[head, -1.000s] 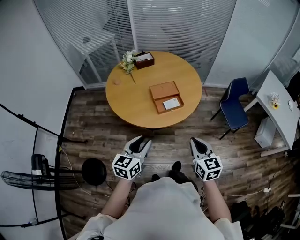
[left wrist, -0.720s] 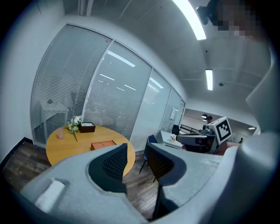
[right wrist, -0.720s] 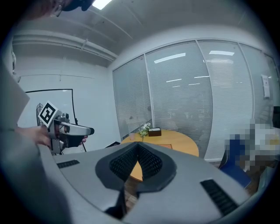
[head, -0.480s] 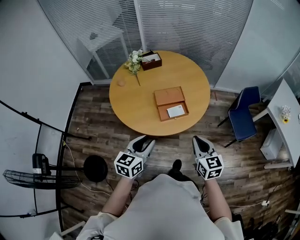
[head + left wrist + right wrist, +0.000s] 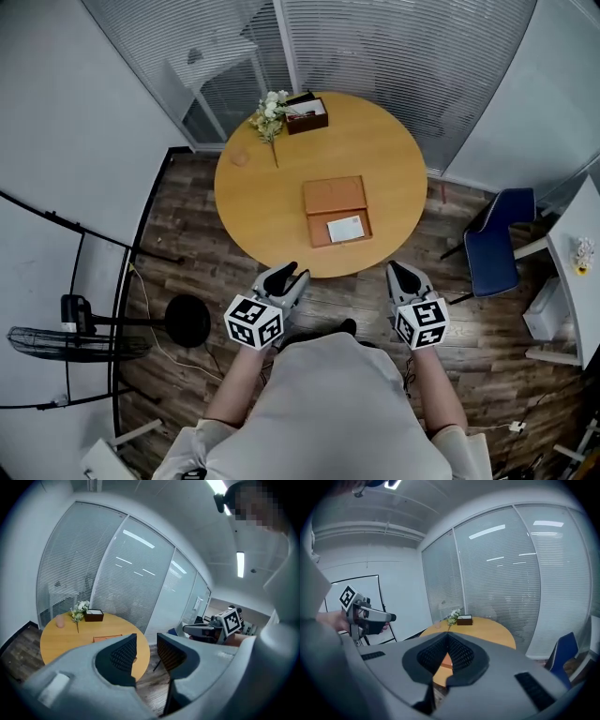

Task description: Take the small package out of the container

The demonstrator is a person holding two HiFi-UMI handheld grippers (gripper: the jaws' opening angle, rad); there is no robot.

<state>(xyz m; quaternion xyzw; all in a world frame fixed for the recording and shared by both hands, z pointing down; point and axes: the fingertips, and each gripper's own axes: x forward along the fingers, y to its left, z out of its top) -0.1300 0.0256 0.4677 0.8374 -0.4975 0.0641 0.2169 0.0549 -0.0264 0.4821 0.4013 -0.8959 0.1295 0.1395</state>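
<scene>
A brown flat container (image 5: 337, 211) lies open in the middle of the round wooden table (image 5: 262, 206), its lid folded back. A small white package (image 5: 345, 229) rests in its near half. Both grippers hover over the floor short of the table's near edge, pointing at it. My left gripper (image 5: 287, 277) is open with nothing between its jaws; in the left gripper view (image 5: 146, 641) the container (image 5: 107, 639) shows just past its left jaw. My right gripper (image 5: 403, 274) has its jaws together and empty, as the right gripper view (image 5: 447, 637) shows.
A dark brown box (image 5: 307, 114), a bunch of white flowers (image 5: 270, 112) and a pink cup (image 5: 240, 157) stand at the table's far edge. A blue chair (image 5: 492, 253) stands to the right, a fan (image 5: 70, 337) and a round black base (image 5: 187, 321) to the left.
The person has stepped closer to the table, so both grippers now sit nearer its near edge. Neither gripper's jaws have changed.
</scene>
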